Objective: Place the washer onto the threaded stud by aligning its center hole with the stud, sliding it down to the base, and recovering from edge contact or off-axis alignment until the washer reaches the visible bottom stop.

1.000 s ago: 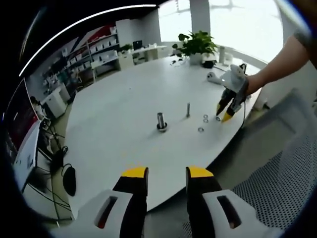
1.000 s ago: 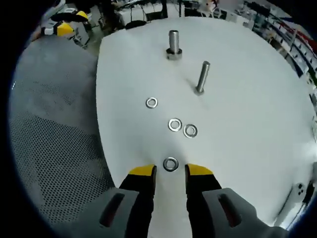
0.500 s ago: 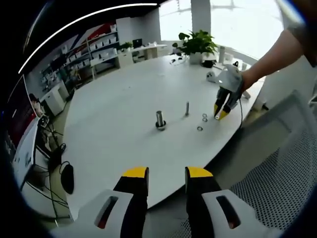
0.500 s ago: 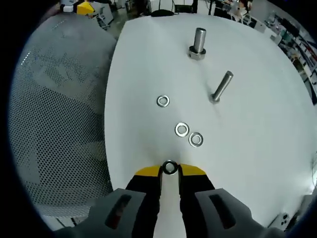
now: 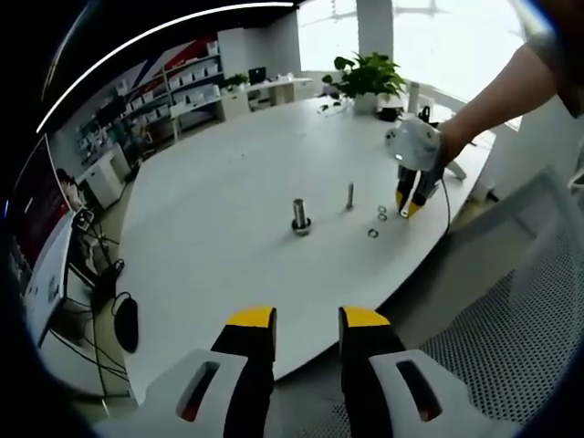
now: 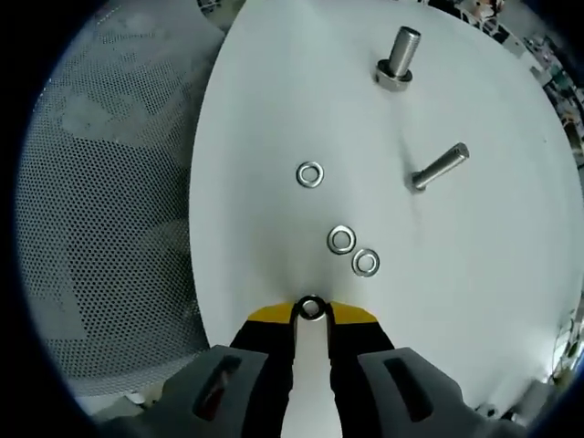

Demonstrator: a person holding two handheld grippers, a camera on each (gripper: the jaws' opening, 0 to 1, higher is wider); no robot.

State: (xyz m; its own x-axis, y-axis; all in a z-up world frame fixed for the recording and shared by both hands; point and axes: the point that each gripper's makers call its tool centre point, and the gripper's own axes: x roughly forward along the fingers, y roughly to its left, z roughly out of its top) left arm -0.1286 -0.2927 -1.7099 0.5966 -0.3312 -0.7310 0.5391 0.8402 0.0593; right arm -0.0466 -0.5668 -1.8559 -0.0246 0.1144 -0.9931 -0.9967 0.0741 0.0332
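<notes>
Your right gripper [image 6: 311, 313] clamped on a washer [image 6: 311, 307] at the white table [image 6: 484, 274] edge, threaded stud [image 6: 398, 58] at one o'clock, three loose washers [image 6: 341, 239] between, your left gripper [image 5: 307, 321] parted, holding nothing.

Office interior. Large white oval counter [image 5: 228, 228] at centre; potted plant [image 5: 367, 78] at far end w/ bright windows [image 5: 438, 41] behind. Wall shelving [image 5: 178, 87] w/ white boxes at left, low white cabinets [image 5: 100, 187] nearby. Curved ceiling light strip [image 5: 155, 41] overhead. Grey mesh chair [image 6: 109, 182] beside counter edge.
</notes>
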